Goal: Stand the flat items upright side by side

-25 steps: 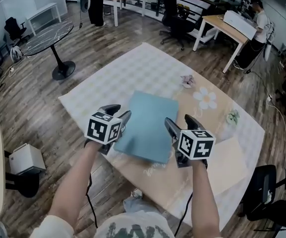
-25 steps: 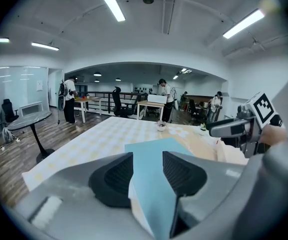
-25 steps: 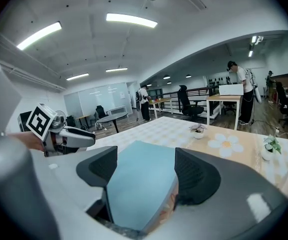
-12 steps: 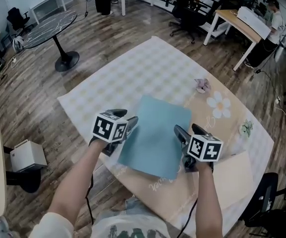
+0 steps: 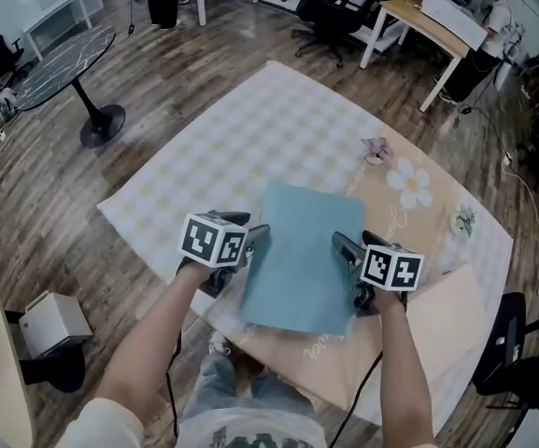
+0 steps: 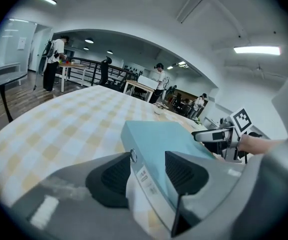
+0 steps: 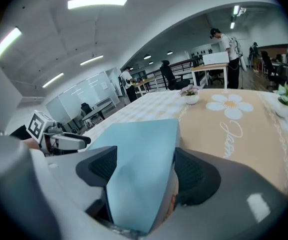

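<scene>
Blue folder [image 5: 299, 261] sits roughly flat at the near edge of the cloth-covered table [image 5: 278, 129] in the head view, with the left tool [image 5: 256, 243] on its left edge and the right tool [image 5: 346, 252] on its right. Left gripper view: the jaws, having just opened a little, grip the folder's spine. Right gripper view: both pads clamp the folder's opposite edge.

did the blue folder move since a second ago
Yes, slightly: the blue folder has come toward the person, its far corner further from the small pink pot.
</scene>
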{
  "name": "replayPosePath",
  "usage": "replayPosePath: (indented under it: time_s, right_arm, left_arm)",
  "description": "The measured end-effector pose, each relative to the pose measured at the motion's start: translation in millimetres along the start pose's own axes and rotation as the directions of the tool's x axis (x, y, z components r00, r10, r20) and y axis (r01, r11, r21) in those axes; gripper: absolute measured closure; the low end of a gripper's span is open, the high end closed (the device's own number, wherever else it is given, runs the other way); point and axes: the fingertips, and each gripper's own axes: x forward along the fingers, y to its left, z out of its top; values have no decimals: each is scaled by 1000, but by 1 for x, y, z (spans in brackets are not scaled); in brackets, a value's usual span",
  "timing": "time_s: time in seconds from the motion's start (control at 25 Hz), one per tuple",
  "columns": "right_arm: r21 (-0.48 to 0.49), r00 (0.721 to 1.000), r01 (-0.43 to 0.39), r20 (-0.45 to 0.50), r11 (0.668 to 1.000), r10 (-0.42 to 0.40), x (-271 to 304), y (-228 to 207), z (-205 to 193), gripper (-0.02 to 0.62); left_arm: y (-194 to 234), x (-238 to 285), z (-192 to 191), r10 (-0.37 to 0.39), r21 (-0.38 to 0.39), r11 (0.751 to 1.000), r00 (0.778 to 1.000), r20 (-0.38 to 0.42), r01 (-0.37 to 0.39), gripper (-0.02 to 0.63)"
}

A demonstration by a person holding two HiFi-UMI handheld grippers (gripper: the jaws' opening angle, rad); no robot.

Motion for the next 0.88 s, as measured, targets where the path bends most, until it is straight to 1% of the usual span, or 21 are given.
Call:
replayPosePath:
  time_s: [0.12, 0.24, 0.36, 0.48, 0.6, 0.76, 0.88]
  right_arm:
    - [65, 1000, 22, -13, 998, -21, 6, -7, -6, 238]
    - [93, 999, 39, -34, 995, -36, 11, -9, -11, 230]
    - [149, 999, 16, -43, 989, -10, 14, -7, -13, 229]
    - [172, 998, -7, -62, 985, 18, 14, -10, -16, 241]
    - [178, 997, -16, -76, 984, 30, 15, -12, -17, 230]
    - [183, 998, 10, -65, 983, 2, 18, -12, -17, 225]
    - [190, 999, 27, -50, 981, -18, 20, -13, -16, 229]
  left_arm:
    - [4, 12, 0, -59, -22, 998, 998, -29, 59, 376]
    - [8, 20, 2, -121, -54, 992, 991, -49, 118, 374]
    - [9, 23, 1, -175, -89, 982, 982, -73, 168, 375]
    - [2, 30, -2, -209, -120, 973, 973, -99, 197, 374]
    - [1, 35, -5, -251, -172, 958, 960, -125, 228, 371]
    - [2, 39, -4, -278, -205, 947, 949, -146, 246, 369]
    - [3, 43, -3, -285, -227, 942, 946, -153, 246, 367]
